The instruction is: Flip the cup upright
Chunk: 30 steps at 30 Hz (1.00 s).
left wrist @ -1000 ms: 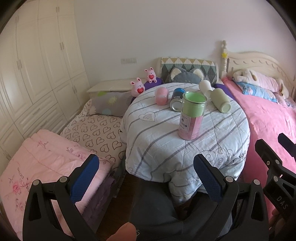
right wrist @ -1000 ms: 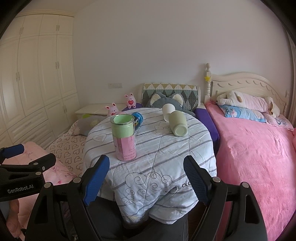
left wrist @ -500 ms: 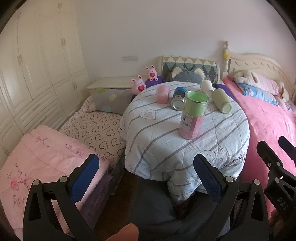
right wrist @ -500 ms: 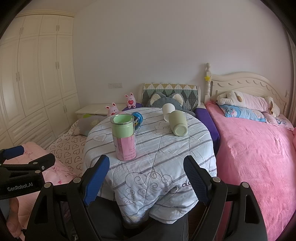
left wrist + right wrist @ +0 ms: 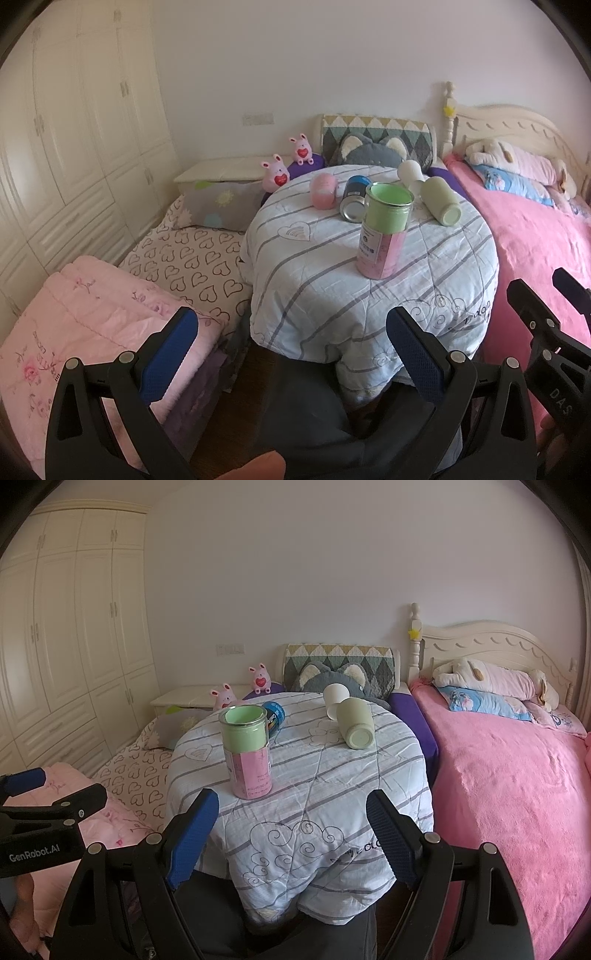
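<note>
A round table (image 5: 317, 295) (image 5: 332, 775) under a striped quilt holds several cups. A pale green cup (image 5: 441, 201) (image 5: 356, 728) lies on its side at the right, base toward me. A white cup (image 5: 409, 172) (image 5: 335, 699) lies behind it. A pink cup (image 5: 324, 191) stands at the back left. A blue can (image 5: 354, 203) (image 5: 274, 716) lies on its side. A tall pink-and-green canister (image 5: 384, 230) (image 5: 248, 752) stands upright. My left gripper (image 5: 291, 350) and right gripper (image 5: 291, 834) are open, empty, short of the table's near edge.
A pink bed (image 5: 517, 794) lies right of the table. A heart-print mattress (image 5: 184, 258) and folded pink quilt (image 5: 81, 325) lie to the left. Wardrobes (image 5: 74, 646) line the left wall. Plush toys and cushions sit behind the table.
The left gripper has swung slightly left and back; the table sits a little further right in its view. The right gripper has not moved. Nothing on the table has moved.
</note>
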Each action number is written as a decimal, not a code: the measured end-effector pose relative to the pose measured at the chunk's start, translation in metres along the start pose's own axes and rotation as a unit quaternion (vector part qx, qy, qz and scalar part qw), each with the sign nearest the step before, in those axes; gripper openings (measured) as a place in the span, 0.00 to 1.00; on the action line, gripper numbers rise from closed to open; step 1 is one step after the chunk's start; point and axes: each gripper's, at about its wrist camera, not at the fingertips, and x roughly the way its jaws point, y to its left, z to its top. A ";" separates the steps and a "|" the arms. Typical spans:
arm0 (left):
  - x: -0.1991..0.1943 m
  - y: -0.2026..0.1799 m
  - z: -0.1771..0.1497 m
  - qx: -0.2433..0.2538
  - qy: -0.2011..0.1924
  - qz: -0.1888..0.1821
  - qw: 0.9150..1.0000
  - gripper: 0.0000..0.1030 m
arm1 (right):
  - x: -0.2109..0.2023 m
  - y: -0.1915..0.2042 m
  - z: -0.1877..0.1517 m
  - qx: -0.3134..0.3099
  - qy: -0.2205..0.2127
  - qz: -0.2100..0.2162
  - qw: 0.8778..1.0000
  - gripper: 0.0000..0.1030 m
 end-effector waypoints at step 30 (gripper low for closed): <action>0.000 0.000 0.003 0.016 -0.006 -0.011 1.000 1.00 | 0.001 0.001 0.001 0.003 0.004 0.003 1.000 0.81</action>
